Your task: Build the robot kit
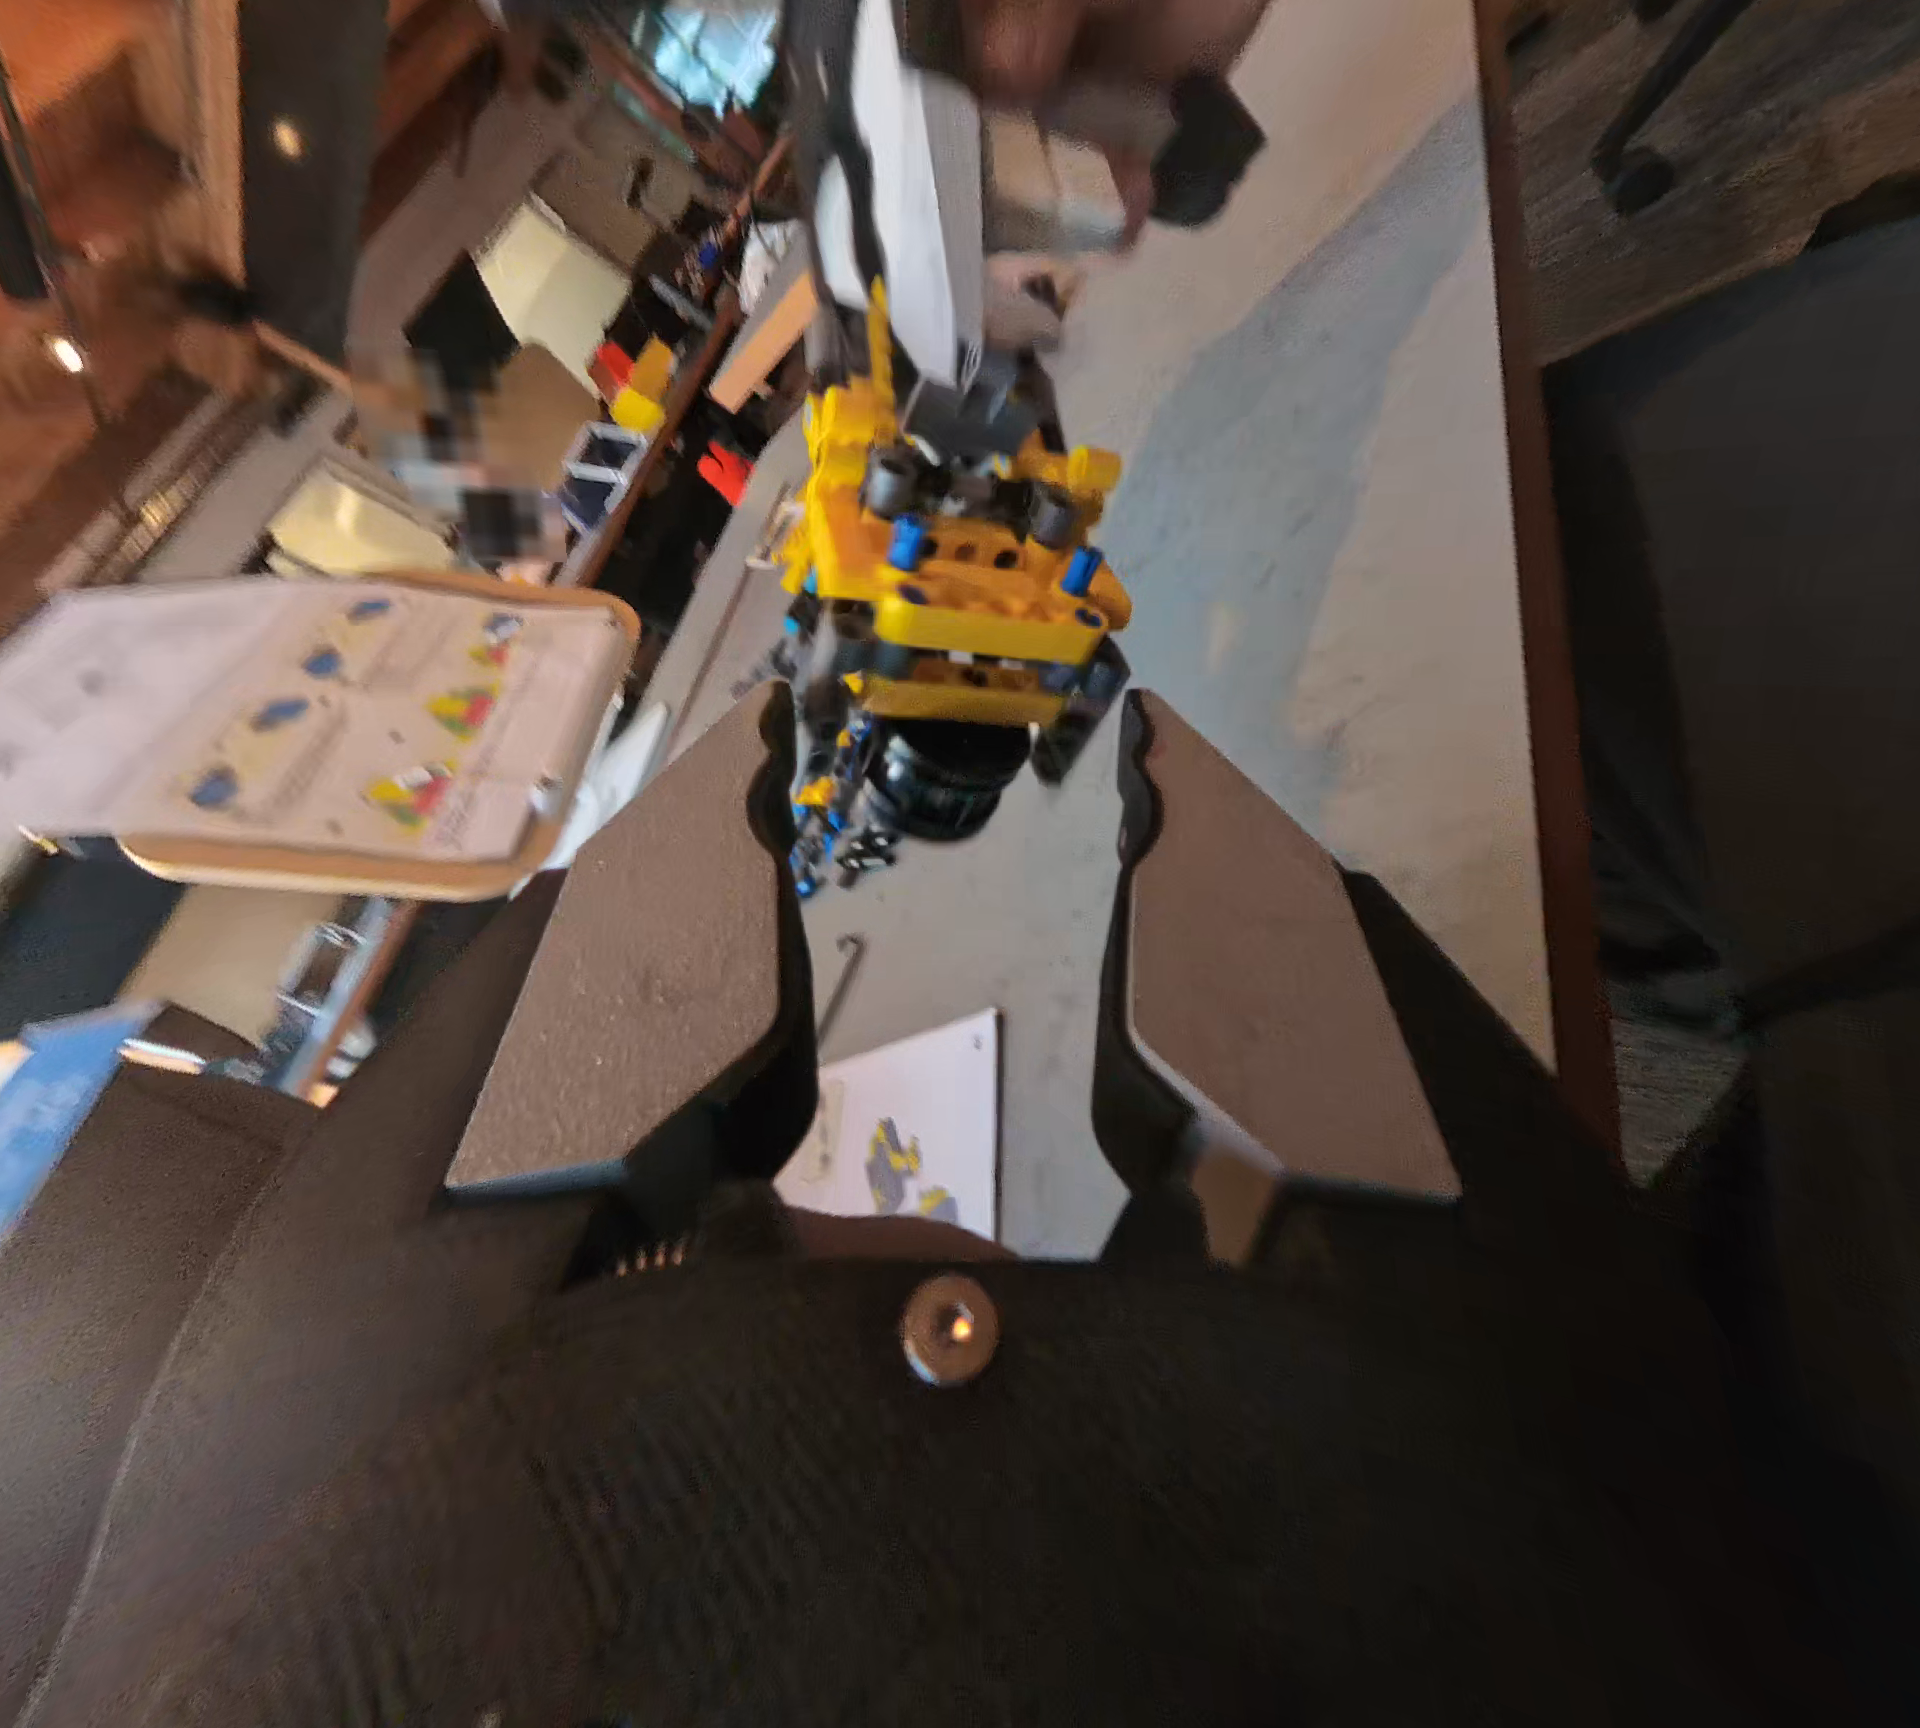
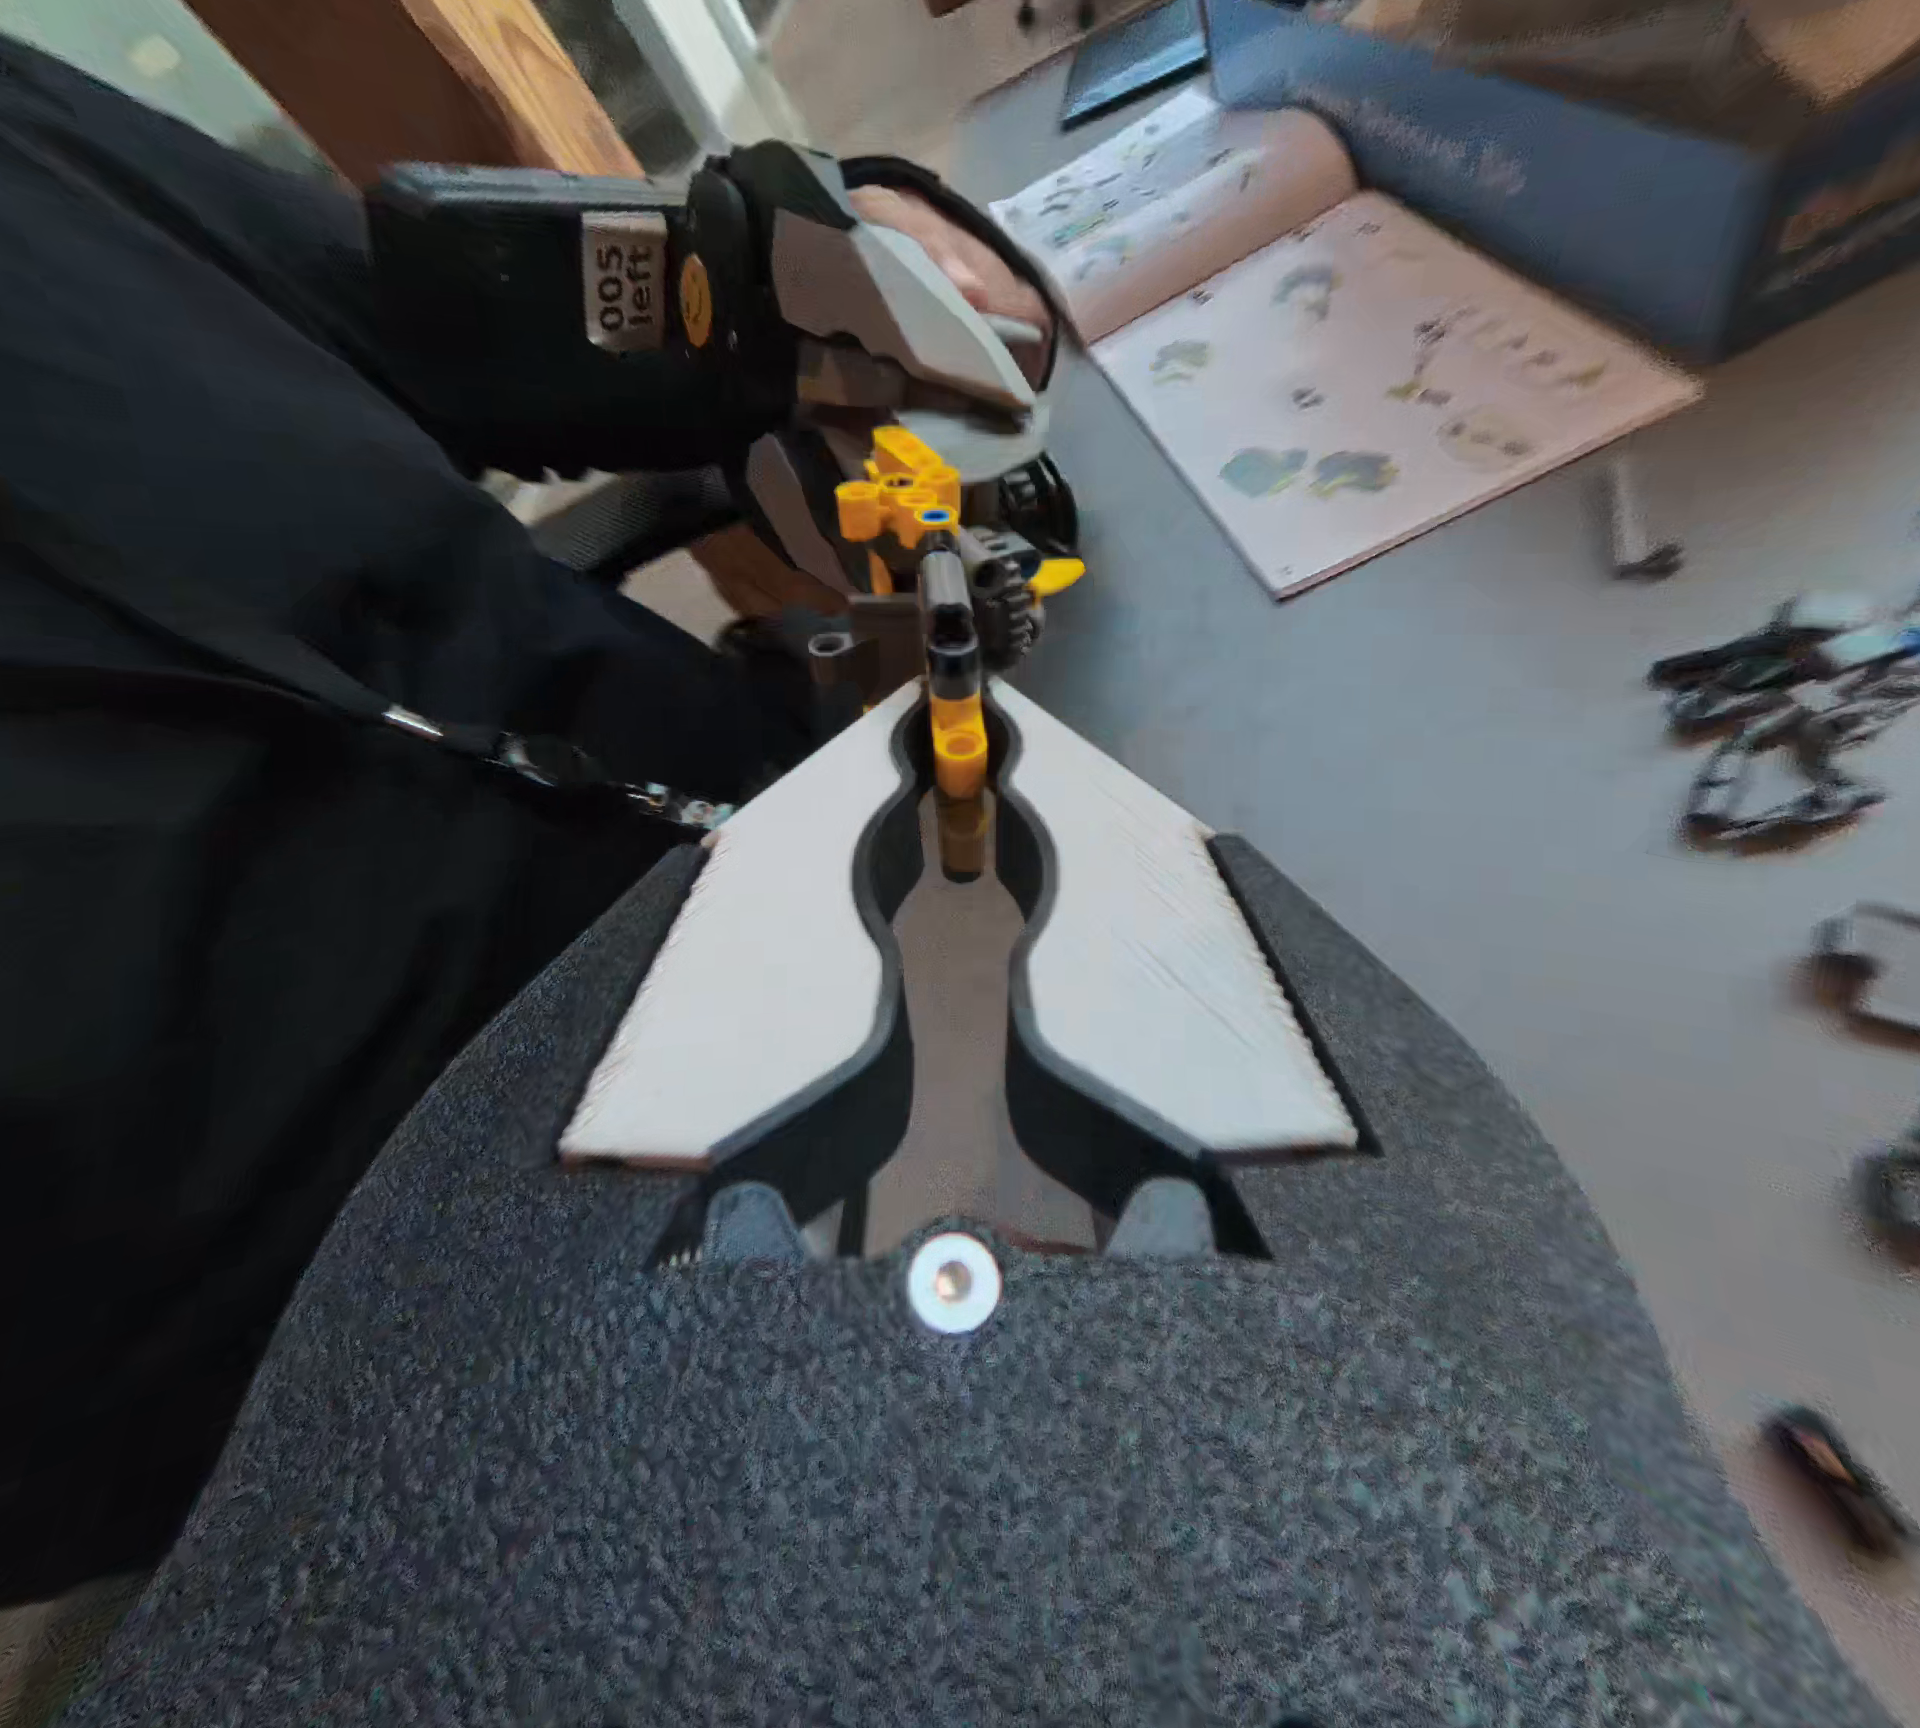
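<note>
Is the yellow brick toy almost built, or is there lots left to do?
Partly built. The yellow brick model already has a frame, blue pins and a black wheel. Right now the right gripper has its jaws shut on a yellow beam sticking out of the model, while the left gripper is open just short of it. Loose dark pieces on the table are still unused.
</note>
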